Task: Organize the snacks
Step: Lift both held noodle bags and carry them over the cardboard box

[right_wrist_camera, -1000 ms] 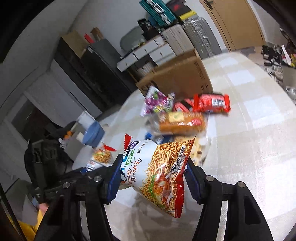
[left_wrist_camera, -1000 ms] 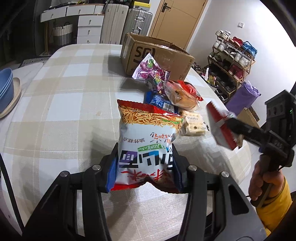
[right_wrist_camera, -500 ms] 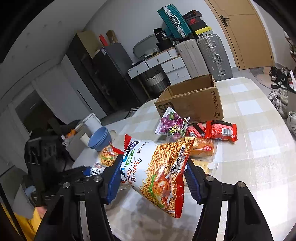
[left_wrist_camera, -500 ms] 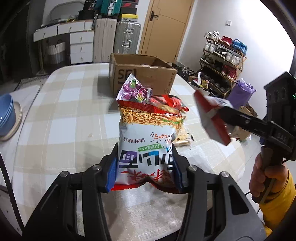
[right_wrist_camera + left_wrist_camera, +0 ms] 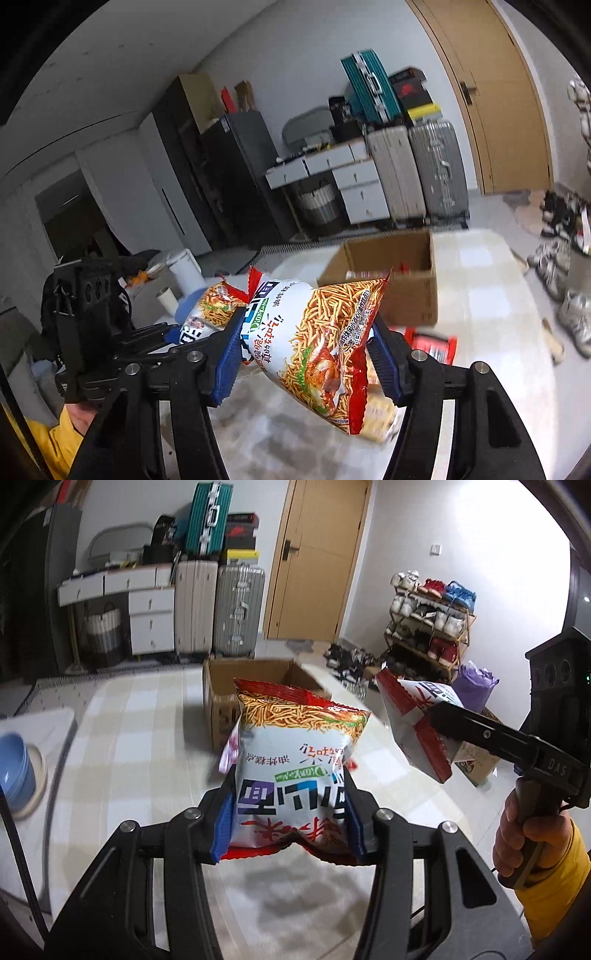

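My left gripper is shut on a white-and-red noodle snack bag and holds it upright above the checked table. My right gripper is shut on a second noodle snack bag of the same kind, tilted, also in the air. Each gripper shows in the other view, the right one at my right and the left one at my left. An open cardboard box stands on the table beyond both bags; it also shows in the right wrist view.
A red snack pack and other packets lie on the table near the box. Blue bowls stand at the table's left edge. Suitcases, drawers and a shoe rack line the walls beyond.
Both grippers have risen with their bags and tilted up, so the snack pile on the table has dropped out of sight behind the bags. The box now appears closer to the bags.
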`<state>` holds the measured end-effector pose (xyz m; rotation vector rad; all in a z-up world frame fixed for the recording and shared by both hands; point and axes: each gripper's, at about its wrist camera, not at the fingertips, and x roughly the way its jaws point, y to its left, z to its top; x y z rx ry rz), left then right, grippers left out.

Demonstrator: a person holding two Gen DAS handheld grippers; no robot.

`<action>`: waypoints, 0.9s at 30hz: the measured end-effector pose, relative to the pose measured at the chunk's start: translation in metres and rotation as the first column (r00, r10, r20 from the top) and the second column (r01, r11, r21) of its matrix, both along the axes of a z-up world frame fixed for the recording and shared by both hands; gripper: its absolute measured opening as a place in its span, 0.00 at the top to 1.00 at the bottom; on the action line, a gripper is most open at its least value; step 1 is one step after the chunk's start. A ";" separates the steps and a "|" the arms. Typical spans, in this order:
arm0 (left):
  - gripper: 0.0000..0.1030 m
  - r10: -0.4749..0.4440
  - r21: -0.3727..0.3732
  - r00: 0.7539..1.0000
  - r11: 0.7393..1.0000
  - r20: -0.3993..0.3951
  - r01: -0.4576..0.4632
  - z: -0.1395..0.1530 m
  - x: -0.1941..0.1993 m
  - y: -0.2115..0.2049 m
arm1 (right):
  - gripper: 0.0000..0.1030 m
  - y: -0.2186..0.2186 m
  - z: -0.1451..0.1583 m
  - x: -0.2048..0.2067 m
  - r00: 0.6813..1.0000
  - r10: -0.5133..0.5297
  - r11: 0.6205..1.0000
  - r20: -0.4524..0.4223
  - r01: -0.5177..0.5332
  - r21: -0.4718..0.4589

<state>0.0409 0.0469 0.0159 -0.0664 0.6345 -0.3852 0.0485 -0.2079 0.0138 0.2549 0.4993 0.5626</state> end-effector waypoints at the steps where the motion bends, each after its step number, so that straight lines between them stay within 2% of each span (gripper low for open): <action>1: 0.55 0.000 0.003 1.000 1.000 0.017 0.000 0.009 0.003 -0.001 | 0.39 -0.001 0.005 0.003 1.000 -0.003 1.000 0.012 0.003 0.000; 9: 0.55 -0.008 0.017 0.998 1.000 0.064 0.007 0.057 0.050 -0.009 | 0.39 -0.006 0.032 0.051 0.999 -0.018 0.999 0.032 0.017 0.030; 14: 0.55 0.032 0.024 0.998 0.999 0.060 -0.033 0.070 0.101 -0.007 | 0.39 -0.003 0.042 0.090 0.999 -0.014 1.000 0.028 0.014 0.023; 20: 0.55 0.049 0.032 0.998 0.998 0.039 -0.050 0.070 0.163 -0.013 | 0.39 0.000 0.045 0.145 1.000 -0.020 1.000 -0.003 0.020 0.014; 27: 0.55 0.063 0.046 0.998 0.997 -0.015 -0.062 0.051 0.237 -0.013 | 0.39 0.002 0.038 0.204 0.998 -0.038 0.999 -0.042 0.038 0.004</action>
